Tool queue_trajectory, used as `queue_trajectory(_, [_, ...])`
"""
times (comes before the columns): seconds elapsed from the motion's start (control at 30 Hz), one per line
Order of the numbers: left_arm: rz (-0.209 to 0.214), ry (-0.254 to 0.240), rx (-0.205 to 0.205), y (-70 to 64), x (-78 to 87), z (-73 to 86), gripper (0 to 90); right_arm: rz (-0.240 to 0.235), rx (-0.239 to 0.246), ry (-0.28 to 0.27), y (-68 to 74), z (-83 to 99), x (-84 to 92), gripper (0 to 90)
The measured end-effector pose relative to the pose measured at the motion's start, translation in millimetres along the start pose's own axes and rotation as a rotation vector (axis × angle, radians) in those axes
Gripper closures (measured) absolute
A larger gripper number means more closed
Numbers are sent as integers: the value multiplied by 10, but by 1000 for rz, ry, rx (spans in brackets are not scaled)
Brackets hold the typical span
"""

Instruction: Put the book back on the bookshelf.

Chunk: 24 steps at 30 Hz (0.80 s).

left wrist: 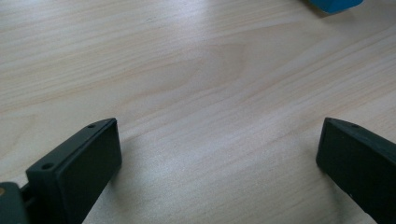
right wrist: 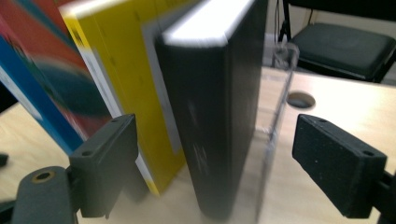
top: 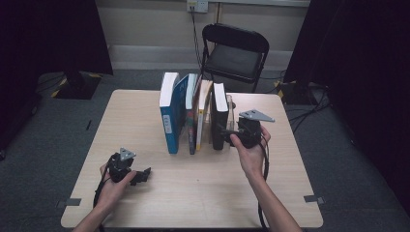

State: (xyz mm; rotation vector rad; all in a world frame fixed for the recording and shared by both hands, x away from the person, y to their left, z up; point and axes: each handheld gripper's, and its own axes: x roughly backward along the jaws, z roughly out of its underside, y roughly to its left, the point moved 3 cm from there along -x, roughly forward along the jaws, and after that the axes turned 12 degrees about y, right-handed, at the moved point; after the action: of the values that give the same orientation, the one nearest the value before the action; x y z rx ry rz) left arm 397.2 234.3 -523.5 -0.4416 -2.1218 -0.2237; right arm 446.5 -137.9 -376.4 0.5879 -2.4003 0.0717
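Observation:
A row of upright books stands mid-table: a blue book (top: 170,113) at the left, thin books in the middle, a yellow book (right wrist: 123,70) and a black book (top: 219,118) at the right end. A clear bookend (right wrist: 275,107) stands against the black book's right side. My right gripper (top: 229,131) is open at the black book's spine (right wrist: 210,135), its jaws on either side of the book and the bookend without touching them. My left gripper (top: 142,175) rests open near the table's front left, above bare wood (left wrist: 205,93).
The light wooden table (top: 203,193) has free room in front of the books and on both sides. A round cable hole (right wrist: 300,99) lies behind the bookend. A black folding chair (top: 234,53) stands past the far edge. Cables trail on the floor at the right.

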Motion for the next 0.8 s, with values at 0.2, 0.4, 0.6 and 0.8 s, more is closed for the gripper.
queue_trajectory(0.2, [0, 0, 0, -1, 0, 0, 0, 4, -14, 20, -143, 266, 51, 147])
queue_trajectory(0.4, [0, 0, 0, 0, 0, 0, 0, 31, 8, 89, -282, 615, 83, 146])
queue_trajectory(0.6, [0, 1, 0, 0, 1, 0, 0, 53, -22, 124, -481, 867, 129, 143])
queue_trajectory(0.8, [0, 1, 0, 1, 1, 1, 0, 59, -59, 154, -710, 1105, 195, 144])
